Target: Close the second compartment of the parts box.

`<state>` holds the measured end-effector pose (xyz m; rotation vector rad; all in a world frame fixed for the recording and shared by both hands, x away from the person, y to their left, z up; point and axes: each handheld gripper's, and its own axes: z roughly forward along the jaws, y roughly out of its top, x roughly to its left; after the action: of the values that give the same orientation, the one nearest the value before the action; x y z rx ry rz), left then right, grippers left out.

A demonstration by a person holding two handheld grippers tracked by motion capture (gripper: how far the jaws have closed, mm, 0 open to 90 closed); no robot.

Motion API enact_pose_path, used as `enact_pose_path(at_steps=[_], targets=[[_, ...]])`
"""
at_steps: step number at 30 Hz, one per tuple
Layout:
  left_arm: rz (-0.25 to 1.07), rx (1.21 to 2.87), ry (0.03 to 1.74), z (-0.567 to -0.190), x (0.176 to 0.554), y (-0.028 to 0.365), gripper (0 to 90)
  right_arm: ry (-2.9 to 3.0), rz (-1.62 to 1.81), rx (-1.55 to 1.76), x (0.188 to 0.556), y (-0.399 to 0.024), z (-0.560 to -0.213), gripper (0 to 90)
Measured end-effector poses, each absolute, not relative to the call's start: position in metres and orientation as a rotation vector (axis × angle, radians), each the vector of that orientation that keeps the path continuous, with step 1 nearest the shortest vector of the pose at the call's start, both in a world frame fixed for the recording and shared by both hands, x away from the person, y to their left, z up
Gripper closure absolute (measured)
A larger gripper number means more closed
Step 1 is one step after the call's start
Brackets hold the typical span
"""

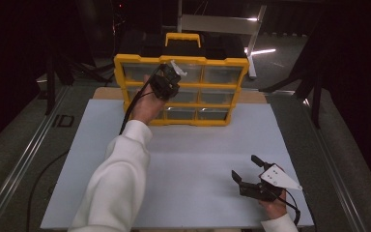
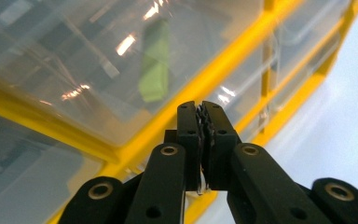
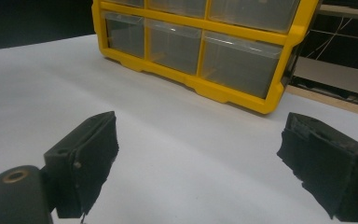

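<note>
A: Drawer cabinet (image 1: 222, 65), yellow-framed with clear drawers, stands at twelve o'clock on your white table (image 1: 198, 154) in the high view. Where is your left gripper (image 1: 166, 79)?

B: Up against the cabinet's front, at about ten o'clock of its face, over the middle row of drawers. Your white sleeve (image 1: 118, 179) runs up to it from six o'clock.

A: And your right gripper (image 1: 246, 171)?

B: Down at four o'clock on the table, well apart from the cabinet, jaws spread with nothing between them.

A: Now the left gripper view.

B: Your left gripper (image 2: 201, 114) has its jaws pressed together; a sliver of clear plastic seems pinched between the pads (too thin to say for certain). The yellow frame runs just behind them, and a green block (image 2: 154, 63) lies inside a clear drawer (image 2: 88, 70) at eleven o'clock.

A: The right gripper view?

B: Your right gripper (image 3: 198, 158) stands wide apart over bare table, and the cabinet (image 3: 284, 60) sits at twelve o'clock, its drawers closed.
</note>
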<state>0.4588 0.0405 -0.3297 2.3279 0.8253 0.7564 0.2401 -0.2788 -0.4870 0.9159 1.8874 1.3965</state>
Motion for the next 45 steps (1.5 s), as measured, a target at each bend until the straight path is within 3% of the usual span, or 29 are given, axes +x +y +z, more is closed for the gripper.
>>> enact_pose_path(at_steps=[13,19,29,39,45], targets=[[0.645,2.427,0.773,-0.337,0.442,0.041,72.5,1.890,1.396,0.914,0.240,-0.278,-0.487,10.6],[0.578,2.464,0.766,-0.348,0.430,0.047,60.8,1.892,1.397,0.914,0.240,-0.278,-0.487,10.6],[0.466,2.386,0.812,-0.364,0.407,0.061,42.4,1.894,1.395,0.913,0.240,-0.277,-0.487,10.6],[0.526,2.323,0.813,-0.381,0.378,0.075,19.0,1.893,1.398,0.912,0.240,-0.277,-0.488,10.6],[0.521,2.303,0.818,-0.394,0.364,0.084,14.7,1.894,1.397,0.915,0.240,-0.277,-0.488,10.6]])
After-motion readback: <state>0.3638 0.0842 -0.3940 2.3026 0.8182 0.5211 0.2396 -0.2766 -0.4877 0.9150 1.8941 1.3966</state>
